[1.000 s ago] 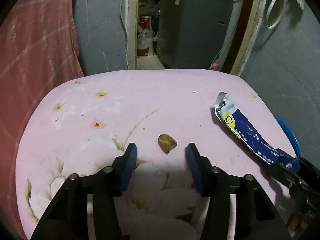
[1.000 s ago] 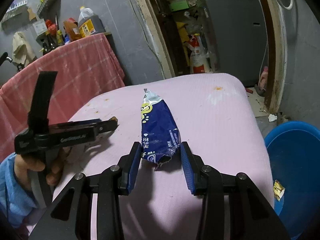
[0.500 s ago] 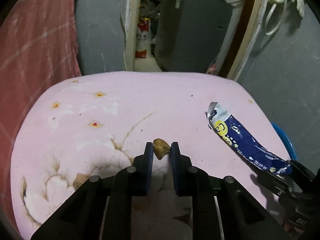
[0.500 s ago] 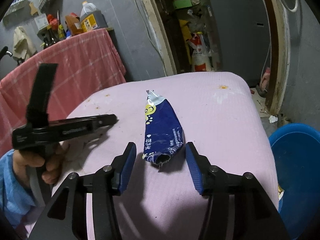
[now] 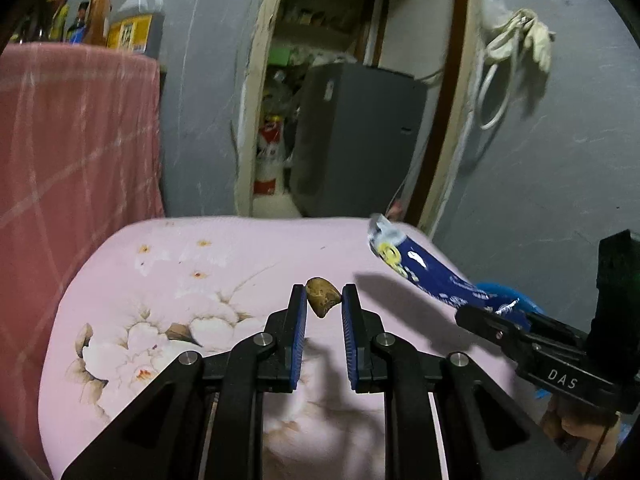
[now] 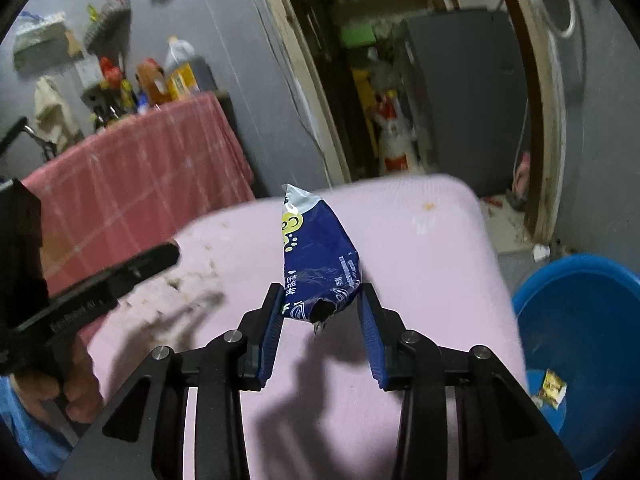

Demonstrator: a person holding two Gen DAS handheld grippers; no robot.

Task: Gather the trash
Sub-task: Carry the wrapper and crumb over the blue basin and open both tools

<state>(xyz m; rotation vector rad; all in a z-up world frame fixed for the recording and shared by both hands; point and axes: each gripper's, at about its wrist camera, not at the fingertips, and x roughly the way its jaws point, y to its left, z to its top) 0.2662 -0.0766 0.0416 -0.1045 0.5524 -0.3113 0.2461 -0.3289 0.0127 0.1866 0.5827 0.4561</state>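
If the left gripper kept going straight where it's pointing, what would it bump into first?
Probably the pink flowered cushion. The left gripper, shut on a small brown scrap, tilts downward over it, so it would likely meet the far part of the cloth before the grey wall. Depth is uncertain.

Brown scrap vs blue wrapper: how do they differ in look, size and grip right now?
The brown scrap is a small, hard-looking lump; the blue wrapper is a long, crumpled printed packet, far bigger. The scrap sits pinched at the tips of the left claw, which is nearly closed; the right claw stands wider, closing on the wrapper's torn end, most of the packet sticking out forward. Both are lifted off the pink floral cover.
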